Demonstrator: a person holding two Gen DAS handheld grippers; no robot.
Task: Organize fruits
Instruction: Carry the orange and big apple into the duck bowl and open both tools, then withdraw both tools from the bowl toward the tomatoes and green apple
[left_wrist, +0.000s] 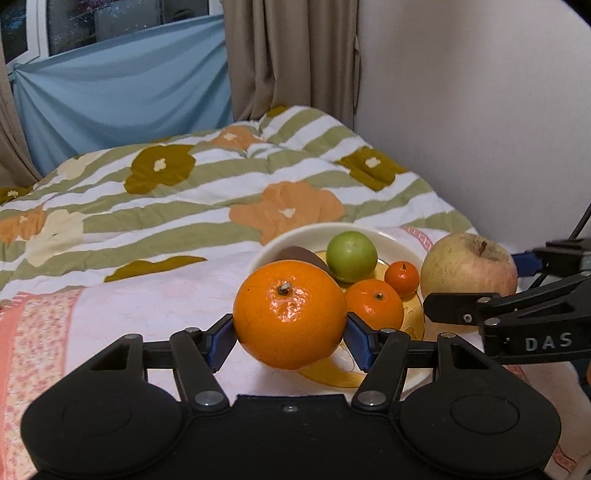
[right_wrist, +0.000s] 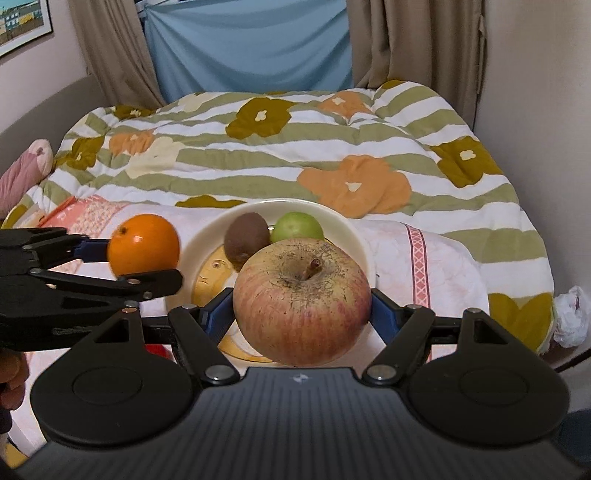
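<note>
We pinch the large orange (left_wrist: 290, 314) across its middle in our left gripper (left_wrist: 290, 334), and the apple (right_wrist: 302, 300) likewise in our right gripper (right_wrist: 302, 317), both just above the plate (right_wrist: 354, 236). Both look firm, round and glossy, so a grip at the widest girth should stop them rolling out.

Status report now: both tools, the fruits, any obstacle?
Left tool grips big orange. Right tool grips apple. Plate ahead, fruits inside. Nothing blocking.

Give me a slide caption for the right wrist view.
Right gripper carries an apple toward the fruit plate; left gripper brings an orange.
</note>
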